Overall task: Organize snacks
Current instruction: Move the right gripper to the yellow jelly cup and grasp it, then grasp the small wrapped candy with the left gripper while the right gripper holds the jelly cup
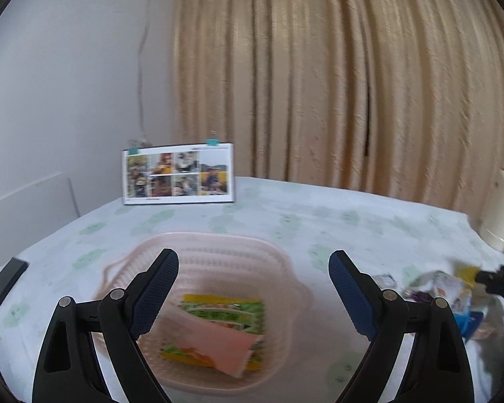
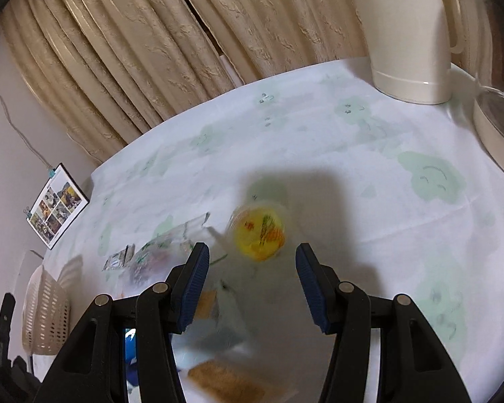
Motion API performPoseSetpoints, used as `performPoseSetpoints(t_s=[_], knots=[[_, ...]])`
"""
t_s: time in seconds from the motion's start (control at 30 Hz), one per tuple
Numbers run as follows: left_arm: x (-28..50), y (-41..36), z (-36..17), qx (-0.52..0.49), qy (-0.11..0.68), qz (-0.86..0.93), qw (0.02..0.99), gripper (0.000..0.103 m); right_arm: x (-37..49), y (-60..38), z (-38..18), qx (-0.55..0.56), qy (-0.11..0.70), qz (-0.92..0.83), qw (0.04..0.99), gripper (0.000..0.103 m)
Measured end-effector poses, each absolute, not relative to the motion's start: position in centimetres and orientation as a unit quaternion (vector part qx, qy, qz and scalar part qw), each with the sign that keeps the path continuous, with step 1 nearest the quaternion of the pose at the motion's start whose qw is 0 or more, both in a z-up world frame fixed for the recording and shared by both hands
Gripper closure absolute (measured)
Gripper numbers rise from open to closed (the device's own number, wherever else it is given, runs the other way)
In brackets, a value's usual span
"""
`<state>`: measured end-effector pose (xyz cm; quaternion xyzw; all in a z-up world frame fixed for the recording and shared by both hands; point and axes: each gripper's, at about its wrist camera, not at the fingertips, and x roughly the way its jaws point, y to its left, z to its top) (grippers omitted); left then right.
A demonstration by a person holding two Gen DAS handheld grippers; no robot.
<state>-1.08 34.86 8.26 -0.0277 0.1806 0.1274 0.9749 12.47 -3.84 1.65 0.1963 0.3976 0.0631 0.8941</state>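
Pink plastic basket [image 1: 198,258] sits on the tablecloth [image 1: 352,221] (white w/ pale green smiley blobs), directly under the left gripper [image 1: 253,270]. L jaws spread wide, nothing between the pads, hovering above the basket. Inside the basket: a green/yellow snack packet [image 1: 228,312] lying flat, w/ a pink packet [image 1: 218,346] overlapping its near part. Both blurred, print unreadable.

Right gripper [image 2: 252,262] also wide open, empty, tilted down over the table. Just ahead of its tips, a bit between them: a yellow jelly cup [image 2: 258,231] in clear plastic, motion-blurred, on the cloth inside the gripper's shadow. Can't tell if upright or tipped.

Left of the R fingers is a loose pile of snack wrappers [image 2: 158,255], clear/crinkly w/ dark print; below that a tan cracker-type pack [image 2: 225,383] and smth blue [image 2: 131,352] behind the left finger, too blurred to ID. Same pile shows in the left wrist view at the right edge, well apart from the basket.

Bkgd: photo calendar [image 1: 178,174] standing at the far table edge w/ teal clips on top, beige curtain [image 1: 336,67] behind, cream jug [image 2: 410,33] w/ handle at the far right corner of the table, dark flat device [image 1: 3,285] at the left edge.
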Motion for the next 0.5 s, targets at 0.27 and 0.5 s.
performPoseSetpoints(t_s=[0.27, 0.5], knots=[[0.8, 33.1, 9.0, -0.034, 0.216, 0.068, 0.973, 0.012, 14.9, -4.2, 0.8, 0.194, 0.411, 0.067, 0.888, 0.050], [2.2, 31.3, 9.3, -0.019, 0.231, 0.047, 0.972, 0.012, 15.2, -4.0, 0.6, 0.182, 0.410, 0.074, 0.891, 0.062]])
